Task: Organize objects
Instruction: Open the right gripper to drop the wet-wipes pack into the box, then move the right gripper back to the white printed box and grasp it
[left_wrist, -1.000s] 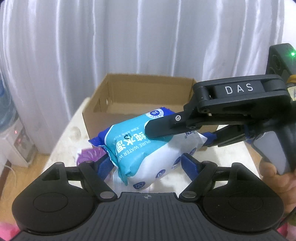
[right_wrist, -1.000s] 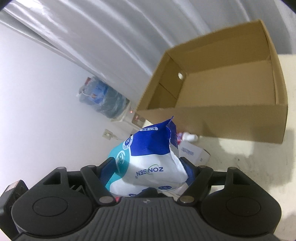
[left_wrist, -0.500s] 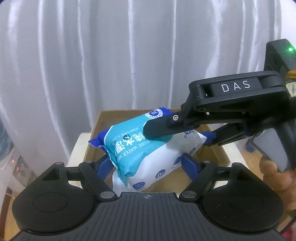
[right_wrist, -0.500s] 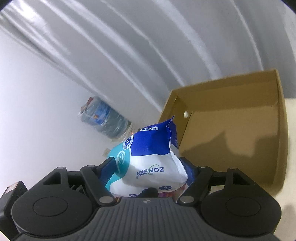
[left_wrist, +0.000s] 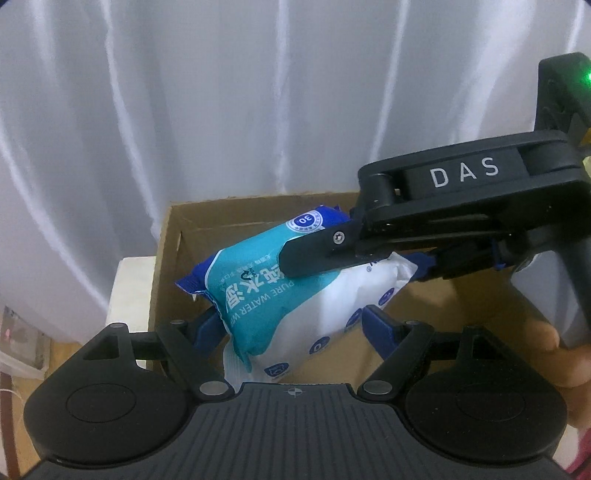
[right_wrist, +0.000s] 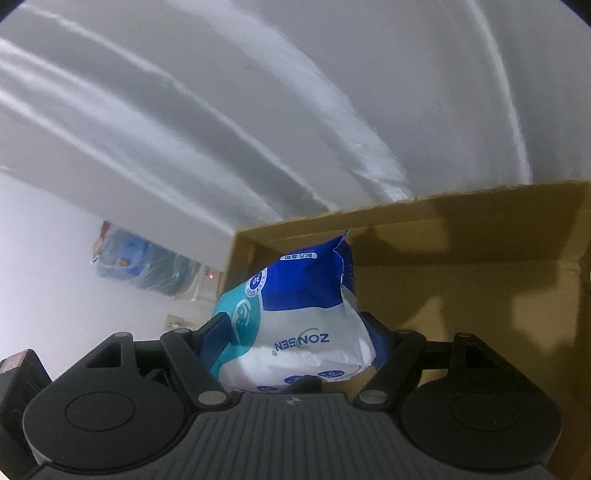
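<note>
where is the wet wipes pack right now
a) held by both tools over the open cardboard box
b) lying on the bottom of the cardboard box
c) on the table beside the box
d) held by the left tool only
a: the wet wipes pack sits between the blue pads of the left tool while the right tool clamps its other end, both above the open cardboard box.

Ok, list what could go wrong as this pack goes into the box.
1. Both claws, left claw and right claw, clamp one soft wipes pack; pulling apart could tear it.
2. If one claw releases first, the pack may swing and land crooked.
3. The right claw is close over the cardboard box and could knock its wall on the way down.
</note>
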